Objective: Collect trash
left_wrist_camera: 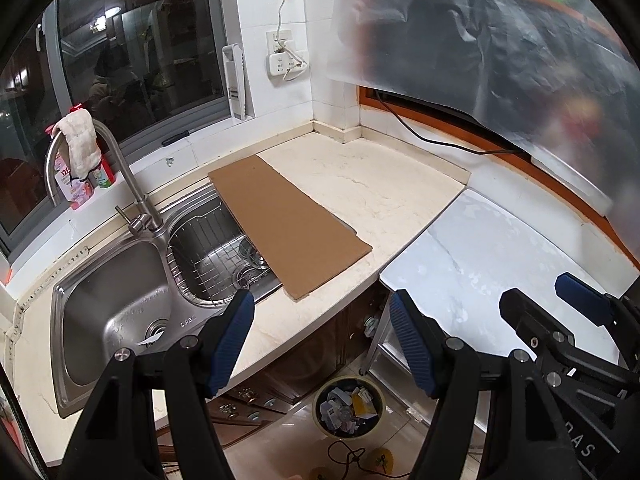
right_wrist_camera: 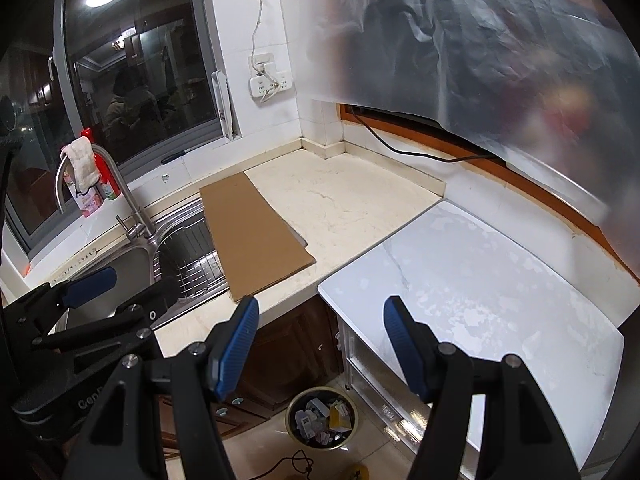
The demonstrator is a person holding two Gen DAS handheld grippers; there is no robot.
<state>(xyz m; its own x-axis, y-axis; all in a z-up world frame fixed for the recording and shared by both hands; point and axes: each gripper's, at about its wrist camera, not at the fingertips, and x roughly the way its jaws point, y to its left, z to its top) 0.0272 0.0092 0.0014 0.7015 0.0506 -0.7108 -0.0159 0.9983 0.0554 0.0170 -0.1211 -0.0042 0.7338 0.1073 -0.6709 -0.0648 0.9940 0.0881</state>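
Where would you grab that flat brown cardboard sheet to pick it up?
Probably by the long edge of the cardboard that overhangs the sink. It lies flat on the counter, so elsewhere there is no gap for a finger underneath. Coming in from the sink side, one finger of the open left hand-held gripper could slip under the overhang and the other over it.

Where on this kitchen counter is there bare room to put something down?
The beige countertop between the cardboard sheet and the corner wall is bare, and so is the white table beside it. The cardboard overhangs the sink's basket basin.
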